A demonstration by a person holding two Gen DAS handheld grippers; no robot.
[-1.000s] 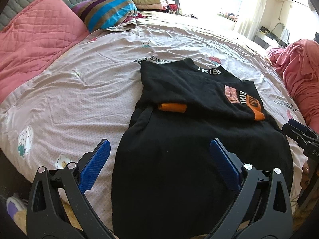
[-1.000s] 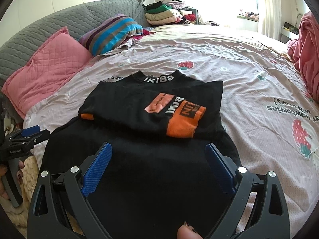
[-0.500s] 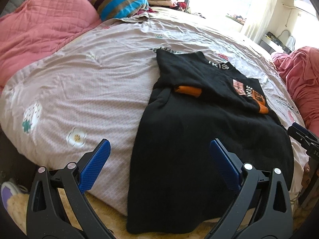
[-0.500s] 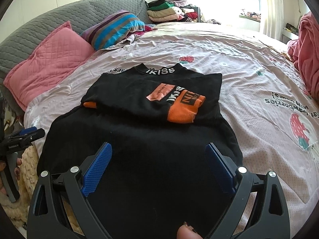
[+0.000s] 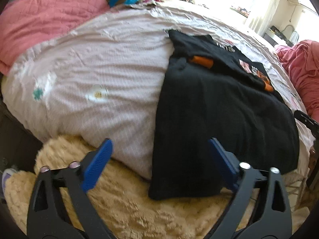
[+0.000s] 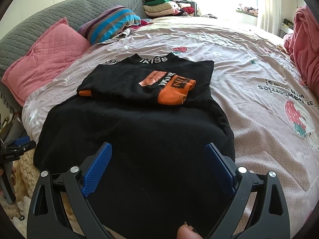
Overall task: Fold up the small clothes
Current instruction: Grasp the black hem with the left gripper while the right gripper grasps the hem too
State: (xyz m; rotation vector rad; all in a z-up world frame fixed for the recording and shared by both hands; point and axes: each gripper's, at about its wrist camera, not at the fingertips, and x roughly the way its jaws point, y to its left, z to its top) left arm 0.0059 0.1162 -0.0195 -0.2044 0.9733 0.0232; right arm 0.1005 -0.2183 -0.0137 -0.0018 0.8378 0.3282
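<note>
Black sweater (image 6: 139,131), sleeves folded in, orange cuffs (image 6: 173,93) showing

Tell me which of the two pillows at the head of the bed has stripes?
The striped pillow, banded in blue, purple and tan, farther back by the clothes pile. The pink pillow beside it is plain quilted fabric.

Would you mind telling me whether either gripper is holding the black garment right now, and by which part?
Nothing is held. The left gripper and right gripper both stand open above the black garment's lower hem, pads clear of the fabric.
</note>
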